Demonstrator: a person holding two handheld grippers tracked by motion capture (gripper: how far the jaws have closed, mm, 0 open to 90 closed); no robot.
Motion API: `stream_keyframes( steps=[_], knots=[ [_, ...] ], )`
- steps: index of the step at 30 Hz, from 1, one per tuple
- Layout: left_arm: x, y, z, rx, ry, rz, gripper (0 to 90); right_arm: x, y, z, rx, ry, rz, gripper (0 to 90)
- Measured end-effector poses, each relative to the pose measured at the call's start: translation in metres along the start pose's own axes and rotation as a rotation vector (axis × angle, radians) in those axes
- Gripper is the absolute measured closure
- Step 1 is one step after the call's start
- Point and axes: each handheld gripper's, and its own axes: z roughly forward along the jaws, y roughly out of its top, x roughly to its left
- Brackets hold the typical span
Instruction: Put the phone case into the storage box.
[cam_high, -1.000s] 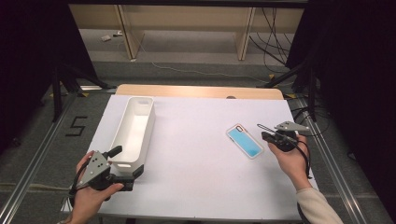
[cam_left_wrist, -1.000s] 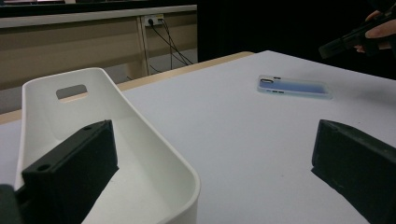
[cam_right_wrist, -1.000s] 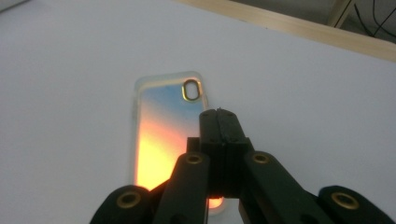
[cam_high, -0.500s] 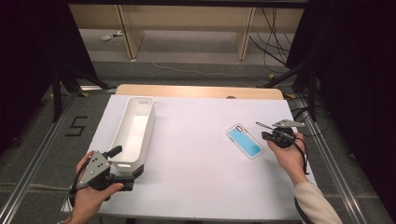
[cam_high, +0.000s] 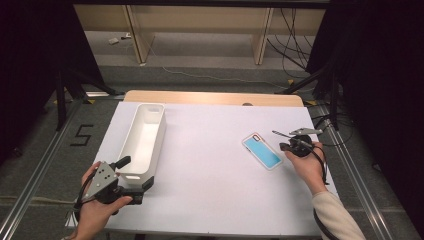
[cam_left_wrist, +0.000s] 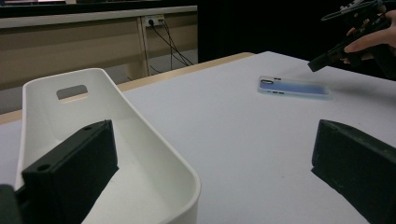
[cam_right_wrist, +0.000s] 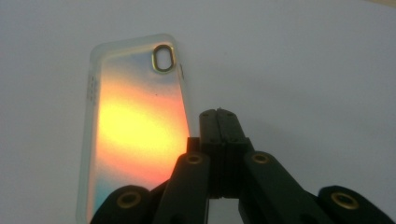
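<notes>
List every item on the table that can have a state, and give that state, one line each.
Phone case: lying flat on the table, empty, not gripped.
White bin: upright, empty, its near end wall between the left gripper's jaws.
Left gripper: jaws open, astride the bin's near end.
Right gripper: jaws shut on nothing, tips just beside the phone case's edge.

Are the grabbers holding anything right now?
No. The right gripper is shut and empty beside the phone case. The left gripper is open around the white bin's wall.
</notes>
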Motion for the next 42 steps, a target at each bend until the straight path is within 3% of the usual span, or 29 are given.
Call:
stream_keyframes(
  steps=[3,4,5,6,7,8,11,12,13,17,18,21,22,25,27,28,29,31,33,34,39,40,42],
  knots=[
    [0.000,0.000,0.000,0.002,0.002,-0.001,0.0,0.001,0.000,0.002,0.005,0.002,0.018,90.0],
    [0.000,0.000,0.000,0.003,0.003,-0.001,0.0,-0.004,-0.001,0.004,0.011,-0.004,-0.042,90.0],
    [0.000,0.000,0.000,0.000,0.000,0.000,0.0,-0.002,-0.001,0.003,0.036,0.005,-0.003,90.0],
    [0.000,0.000,0.000,0.001,0.001,-0.001,0.0,-0.002,-0.001,0.003,0.036,0.005,-0.003,90.0],
    [0.000,0.000,0.000,-0.001,0.001,-0.001,0.0,0.000,-0.002,0.006,0.017,-0.002,0.027,90.0],
    [0.000,0.000,0.000,-0.001,0.001,-0.001,0.0,-0.002,-0.001,0.006,0.031,0.001,-0.001,90.0],
    [0.000,0.000,-0.001,0.009,0.007,-0.001,0.0,-0.002,-0.001,0.007,0.025,0.015,0.007,90.0],
    [0.000,0.000,-0.001,0.008,0.006,-0.001,0.0,0.000,-0.001,0.008,0.032,0.013,0.032,90.0],
    [0.000,0.000,0.000,-0.001,0.001,0.000,0.0,-0.002,-0.001,0.009,0.030,0.013,0.011,90.0],
    [0.000,0.000,0.000,0.002,0.004,-0.001,0.0,-0.004,-0.003,0.010,0.057,0.018,0.001,90.0],
    [0.000,0.000,-0.001,0.008,0.006,-0.001,0.0,-0.006,-0.004,0.014,0.032,0.016,-0.021,90.0],
    [0.000,0.000,-0.001,0.005,0.007,-0.003,0.0,-0.006,-0.004,0.014,0.039,0.016,-0.019,90.0],
    [0.000,0.000,-0.001,0.005,0.006,-0.002,0.0,-0.002,-0.004,0.013,0.069,0.013,0.038,90.0],
    [0.000,0.001,-0.001,0.005,0.005,-0.003,0.0,-0.004,-0.005,0.014,0.073,0.013,0.010,90.0],
    [0.000,0.001,-0.001,0.007,0.006,-0.003,0.0,-0.003,-0.006,0.016,0.083,0.017,0.025,90.0],
    [0.000,0.000,-0.001,0.006,0.006,-0.002,0.0,-0.005,-0.007,0.016,0.076,0.010,-0.009,90.0],
    [0.000,0.001,-0.001,0.006,0.006,-0.002,0.0,-0.003,-0.006,0.016,0.093,0.008,0.018,90.0],
    [0.000,0.000,-0.001,0.005,0.006,-0.003,0.0,-0.002,-0.006,0.016,0.095,0.009,0.027,90.0],
    [0.000,0.001,-0.001,0.005,0.006,-0.002,0.0,-0.004,-0.007,0.016,0.095,0.011,0.006,90.0],
    [0.000,0.001,-0.001,0.005,0.007,-0.003,0.0,-0.006,-0.007,0.018,0.078,0.015,-0.036,90.0],
    [0.000,0.001,-0.001,0.005,0.007,-0.003,0.0,-0.004,-0.007,0.019,0.091,0.016,-0.026,90.0],
    [0.000,0.001,-0.001,0.005,0.007,-0.003,0.0,-0.005,-0.007,0.019,0.087,0.018,-0.052,90.0],
    [0.000,0.001,-0.001,0.003,0.007,-0.004,0.0,-0.005,-0.007,0.019,0.086,0.016,-0.048,90.0]
  ],
)
